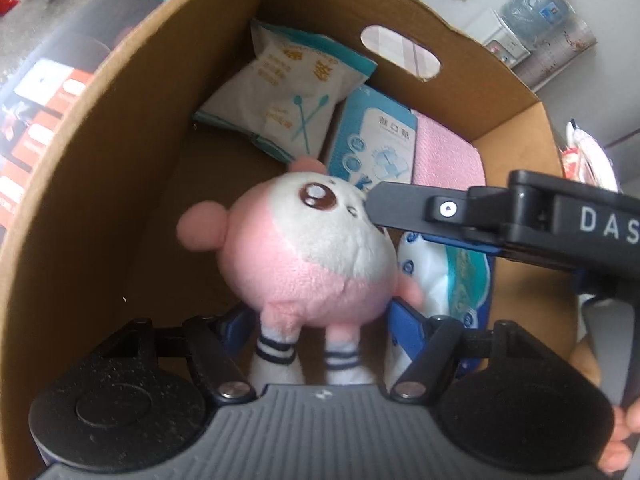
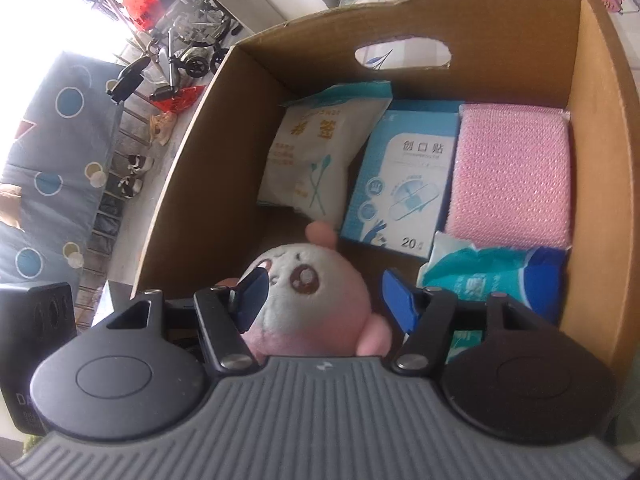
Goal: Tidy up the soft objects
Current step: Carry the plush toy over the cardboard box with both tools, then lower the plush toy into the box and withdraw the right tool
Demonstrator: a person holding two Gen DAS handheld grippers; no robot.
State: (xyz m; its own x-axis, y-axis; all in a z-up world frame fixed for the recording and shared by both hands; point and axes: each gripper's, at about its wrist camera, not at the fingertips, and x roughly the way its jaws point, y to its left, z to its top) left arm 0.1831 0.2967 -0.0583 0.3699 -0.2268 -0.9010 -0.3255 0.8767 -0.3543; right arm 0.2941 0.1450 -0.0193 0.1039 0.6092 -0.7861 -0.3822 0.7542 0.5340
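Observation:
A pink and white plush toy hangs inside an open cardboard box, just above its floor. My left gripper is shut on the toy's lower body, and the striped legs dangle between its blue pads. My right gripper is shut on the round head. One of its pads covers an eye and the other sits beside a pink arm. In the left wrist view one of its fingers reaches in from the right onto the face.
At the back of the box lie a cotton swab bag, a blue plaster box and a pink sponge cloth, with a tissue packet at the right wall. Bare cardboard floor shows left of the toy. A hand holds the right gripper.

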